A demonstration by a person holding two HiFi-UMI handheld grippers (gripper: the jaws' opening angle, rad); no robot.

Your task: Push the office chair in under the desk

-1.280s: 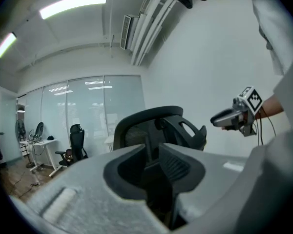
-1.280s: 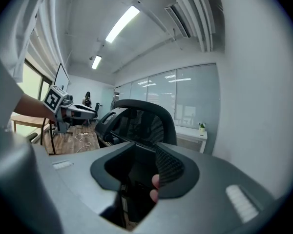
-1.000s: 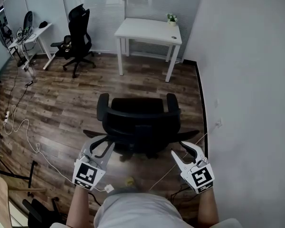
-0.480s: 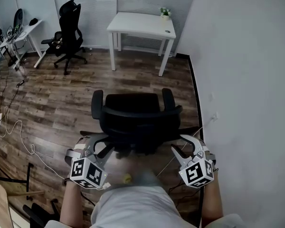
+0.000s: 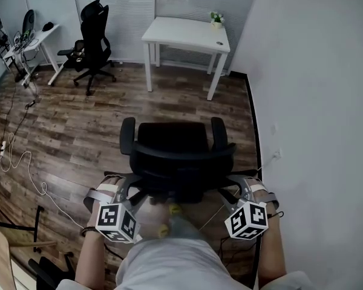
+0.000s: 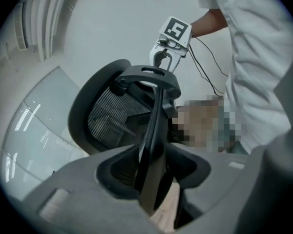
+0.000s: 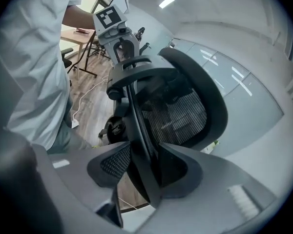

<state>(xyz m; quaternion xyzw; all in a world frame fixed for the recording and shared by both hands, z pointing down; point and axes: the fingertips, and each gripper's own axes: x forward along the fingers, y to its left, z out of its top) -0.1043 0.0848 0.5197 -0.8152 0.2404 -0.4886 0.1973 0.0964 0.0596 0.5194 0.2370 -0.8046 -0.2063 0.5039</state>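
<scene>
A black mesh-backed office chair (image 5: 174, 139) stands on the wood floor, its seat facing a white desk (image 5: 187, 34) by the far wall. My left gripper (image 5: 124, 190) is at the backrest's left edge and my right gripper (image 5: 237, 190) at its right edge. In the left gripper view the black back frame (image 6: 156, 130) runs between the left gripper's (image 6: 154, 179) jaws. In the right gripper view the frame (image 7: 136, 126) passes between the right gripper's (image 7: 144, 172) jaws. Both pairs of jaws have just been opening and show gaps beside the frame.
A second black chair (image 5: 92, 38) and another white desk (image 5: 35, 44) with gear stand at the far left. White cables (image 5: 24, 162) trail over the floor on the left. A plain wall (image 5: 314, 101) runs close along the right. A small plant (image 5: 216, 20) sits on the desk.
Both grippers have rolled, sunk a little and moved in from behind the chair, so that they now straddle the backrest frame. Their marker cubes now face the head camera.
</scene>
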